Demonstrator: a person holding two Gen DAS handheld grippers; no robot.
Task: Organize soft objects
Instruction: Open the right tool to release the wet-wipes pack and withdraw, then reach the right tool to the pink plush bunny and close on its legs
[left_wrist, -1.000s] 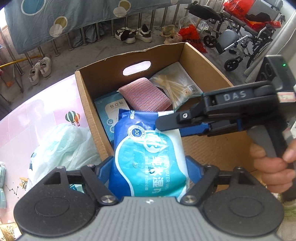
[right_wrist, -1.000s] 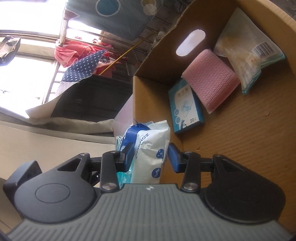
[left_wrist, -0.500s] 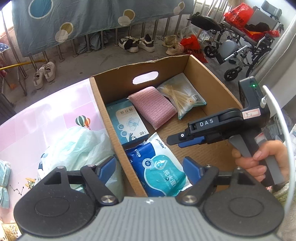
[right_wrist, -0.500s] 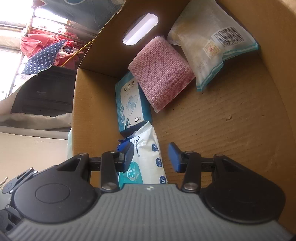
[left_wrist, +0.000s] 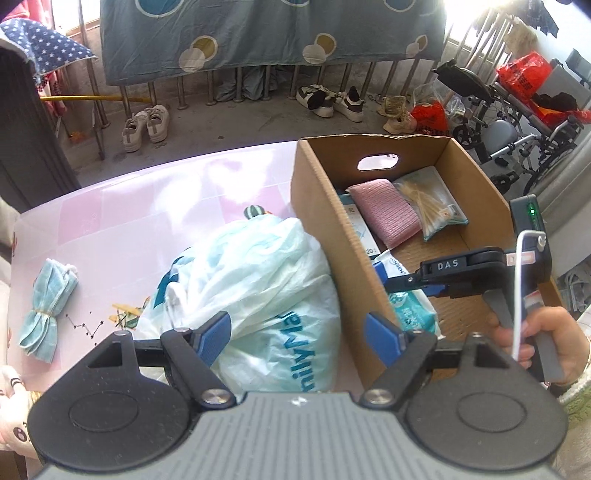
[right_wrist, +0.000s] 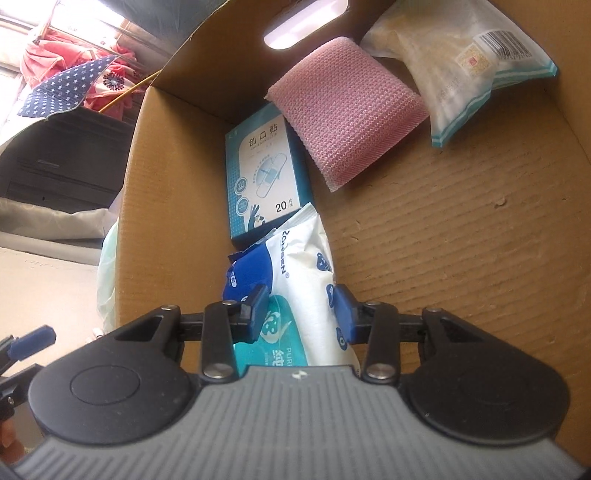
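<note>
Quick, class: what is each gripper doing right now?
Left gripper: open, holding nothing, above the plastic bag.
Right gripper: jaws closing around the wet wipes pack inside the cardboard box.

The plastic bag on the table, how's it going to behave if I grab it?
The plastic bag is thin and crumpled, so it will likely be floppy and sag. It looks stuffed, so the contents may shift. The glossy film could slip between the left gripper pads.

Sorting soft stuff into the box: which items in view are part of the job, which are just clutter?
Job:
- brown cardboard box
- blue-white wet wipes pack, between right gripper's closing jaws
- pink knitted cloth
- crumpled white plastic bag
- bundle of blue face masks

Clutter:
- white sneakers
- wheelchair
- red plastic bags
</note>
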